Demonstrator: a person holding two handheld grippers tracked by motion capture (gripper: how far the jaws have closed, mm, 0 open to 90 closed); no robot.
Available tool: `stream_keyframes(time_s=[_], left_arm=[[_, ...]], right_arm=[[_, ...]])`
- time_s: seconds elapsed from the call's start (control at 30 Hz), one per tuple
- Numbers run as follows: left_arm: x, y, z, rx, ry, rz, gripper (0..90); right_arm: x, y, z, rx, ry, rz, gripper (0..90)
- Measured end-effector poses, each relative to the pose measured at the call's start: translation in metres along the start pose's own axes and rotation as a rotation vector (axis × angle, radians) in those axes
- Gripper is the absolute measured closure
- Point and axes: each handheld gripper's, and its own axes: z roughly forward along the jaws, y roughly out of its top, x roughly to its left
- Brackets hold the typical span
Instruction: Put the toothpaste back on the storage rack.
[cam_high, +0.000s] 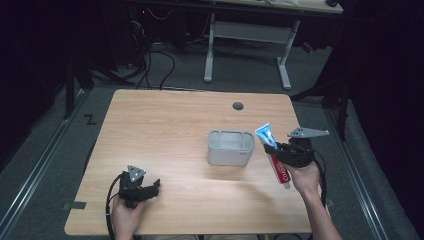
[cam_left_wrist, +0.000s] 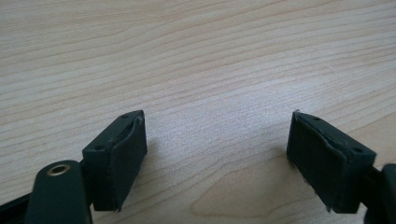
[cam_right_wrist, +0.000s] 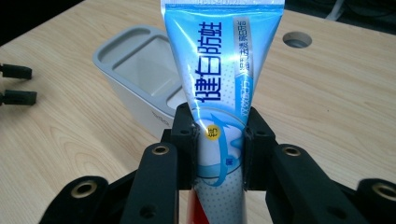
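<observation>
Gripping the toothpaste tube (cam_right_wrist: 219, 84) crosswise, right gripper (cam_right_wrist: 218, 140) jaws clamp it, crimped end toward the holder (cam_high: 230, 147).

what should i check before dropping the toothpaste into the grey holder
1. Right claw shut on the toothpaste tube: ok.
2. Tube lifted clear of the table: ok.
3. Grey holder upright, compartments open on top: ok.
4. Holder compartments free of other things: cannot tell, the insides are partly hidden.
5. Tube lined up over a compartment: not ok, it sits beside the holder.
6. Left claw open, holding nothing, away from the holder: ok.
</observation>
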Motion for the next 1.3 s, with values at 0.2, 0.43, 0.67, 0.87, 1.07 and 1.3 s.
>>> stream_keyframes(time_s=[0.2, 0.43, 0.67, 0.87, 1.07, 1.3], left_arm=[[0.000, 0.000, 0.000, 0.000, 0.000, 0.000, 20.5], [0.000, 0.000, 0.000, 0.000, 0.000, 0.001, 20.5], [0.000, 0.000, 0.000, 0.000, -0.001, 0.000, 20.6], [0.000, 0.000, 0.000, 0.000, 0.000, -0.002, 20.6], [0.000, 0.000, 0.000, 0.000, 0.000, -0.001, 20.5], [0.000, 0.000, 0.000, 0.000, 0.000, -0.001, 20.5]], right_arm=[[0.005, 0.005, -0.001, -0.031, 0.011, -0.014, 71.4], [0.010, 0.010, 0.000, -0.060, 0.015, -0.030, 71.4], [0.015, 0.013, 0.005, -0.074, 0.025, -0.035, 71.5], [0.020, 0.021, 0.007, -0.080, 0.036, -0.051, 71.5], [0.025, 0.030, 0.011, -0.088, 0.049, -0.070, 71.5], [0.030, 0.038, 0.016, -0.094, 0.063, -0.082, 71.4]])
